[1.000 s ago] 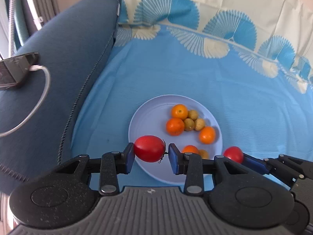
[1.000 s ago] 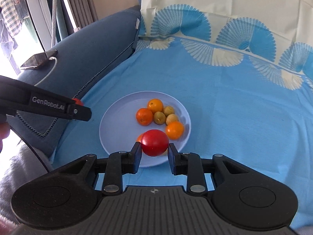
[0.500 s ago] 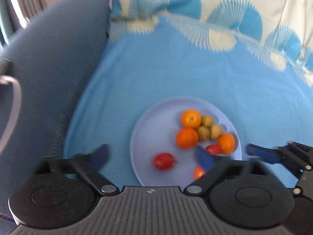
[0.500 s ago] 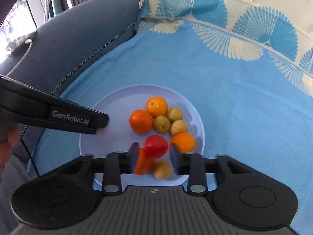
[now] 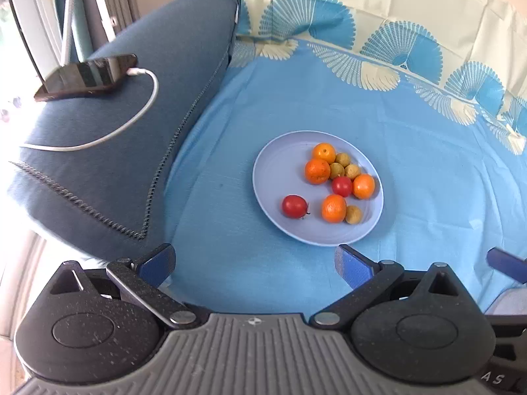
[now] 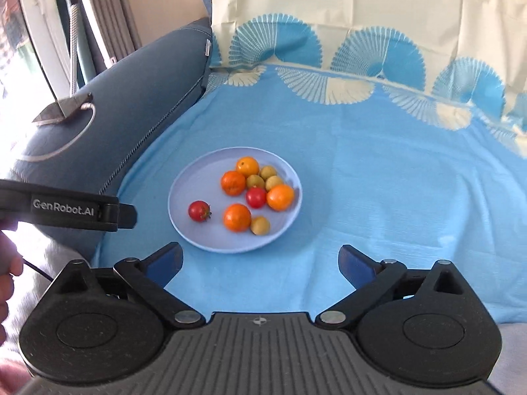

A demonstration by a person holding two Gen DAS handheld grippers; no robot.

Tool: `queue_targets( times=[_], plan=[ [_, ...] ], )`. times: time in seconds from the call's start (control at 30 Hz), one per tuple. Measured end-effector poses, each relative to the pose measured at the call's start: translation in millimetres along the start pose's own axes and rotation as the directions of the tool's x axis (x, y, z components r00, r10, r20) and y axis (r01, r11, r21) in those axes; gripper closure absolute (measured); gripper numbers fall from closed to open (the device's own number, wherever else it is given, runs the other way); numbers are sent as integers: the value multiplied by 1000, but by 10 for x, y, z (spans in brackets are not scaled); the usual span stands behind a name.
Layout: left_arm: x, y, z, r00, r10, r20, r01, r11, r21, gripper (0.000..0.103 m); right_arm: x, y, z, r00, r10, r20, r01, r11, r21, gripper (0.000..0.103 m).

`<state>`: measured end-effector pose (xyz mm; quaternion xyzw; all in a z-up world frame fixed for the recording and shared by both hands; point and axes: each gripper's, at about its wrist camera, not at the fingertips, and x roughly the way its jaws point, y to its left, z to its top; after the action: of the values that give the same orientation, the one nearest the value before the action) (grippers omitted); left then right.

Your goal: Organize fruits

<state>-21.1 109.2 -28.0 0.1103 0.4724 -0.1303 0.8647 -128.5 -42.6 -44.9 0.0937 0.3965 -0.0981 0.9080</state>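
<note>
A pale blue plate (image 5: 280, 164) (image 6: 197, 177) lies on the blue cloth and holds several oranges, several small yellow-green fruits and two red tomatoes. One tomato (image 5: 294, 206) (image 6: 199, 211) sits alone at the plate's left; the other (image 5: 342, 186) (image 6: 256, 197) rests among the oranges. My left gripper (image 5: 255, 265) is open and empty, pulled back short of the plate's near rim. My right gripper (image 6: 260, 261) is open and empty, also short of the near rim. The left gripper's finger (image 6: 108, 214) shows at the left of the right wrist view.
A dark blue cushion (image 5: 131, 138) lies left of the plate, with a phone (image 5: 85, 77) and its white cable (image 5: 131, 125) on it. A cream and blue patterned cloth (image 6: 362, 33) rises behind. The right gripper's fingertip (image 5: 504, 265) shows at the left wrist view's right edge.
Both grippers opened and let their red tomatoes go onto the plate, then drew back and up away from it. Both tomatoes now rest on the plate.
</note>
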Motion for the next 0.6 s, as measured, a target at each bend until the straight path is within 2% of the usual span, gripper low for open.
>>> queue_targets(
  times=[0.33, 0.6],
  plan=[
    [-421, -71, -289, 995, 20, 93, -22, 1000, 23, 0, -498, 14, -194, 992, -33, 121, 38, 998, -41, 1],
    [-445, -128, -320, 995, 13, 96, -18, 999, 47, 0, -595, 12, -233, 987, -54, 150, 61, 997, -43, 1]
  ],
)
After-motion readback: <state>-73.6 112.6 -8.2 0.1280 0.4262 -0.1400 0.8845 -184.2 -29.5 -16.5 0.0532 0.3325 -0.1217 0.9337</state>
